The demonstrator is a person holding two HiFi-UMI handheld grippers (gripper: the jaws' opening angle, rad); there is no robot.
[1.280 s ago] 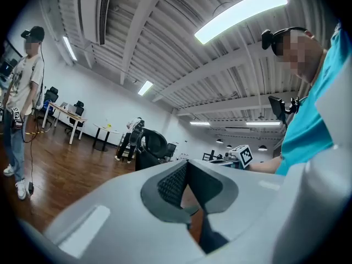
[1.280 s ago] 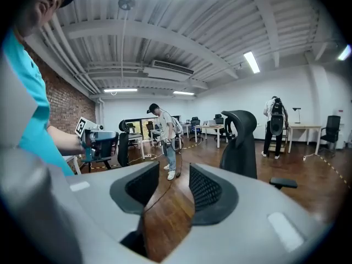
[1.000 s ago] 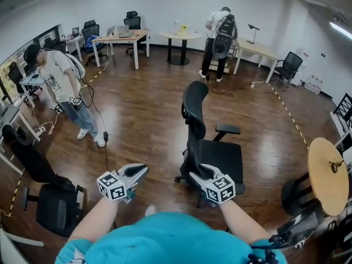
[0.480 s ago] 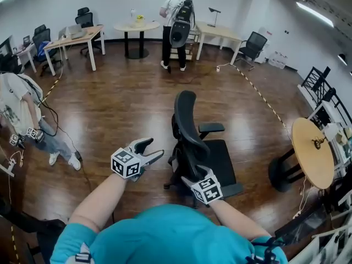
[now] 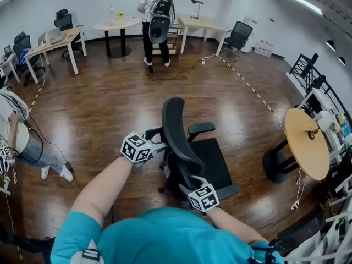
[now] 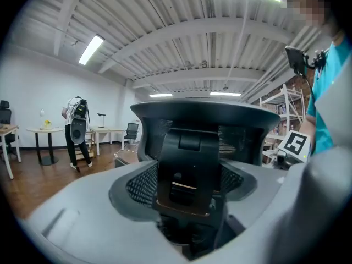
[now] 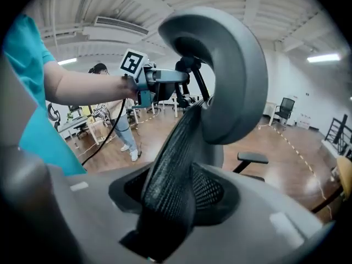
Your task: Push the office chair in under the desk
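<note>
A black mesh office chair (image 5: 190, 147) stands on the wood floor right in front of me, its back turned to me. My left gripper (image 5: 158, 145) reaches the backrest's left side. Its jaws are opening, with the rear spine (image 6: 190, 164) between them and the pads apart from it. My right gripper (image 5: 190, 183) sits low at the backrest's near edge. Those jaws are closing around the mesh edge (image 7: 173, 169), and no pad visibly presses on it. The headrest (image 7: 223, 76) curves above, with the left gripper (image 7: 165, 77) beyond it. A wooden desk (image 5: 55, 37) stands far left.
A round wooden table (image 5: 306, 142) stands close on the right. Far back are a round table (image 5: 115, 23), another desk (image 5: 201, 21), a spare chair (image 5: 239, 34) and a person with a backpack (image 5: 157, 18). Another person (image 5: 14, 131) is at the left edge. Striped tape (image 5: 253, 89) crosses the floor.
My view has swung right and the chair is now nearer. The left gripper opened and moved right to the backrest. The right gripper shifted from the seat to the backrest's lower edge.
</note>
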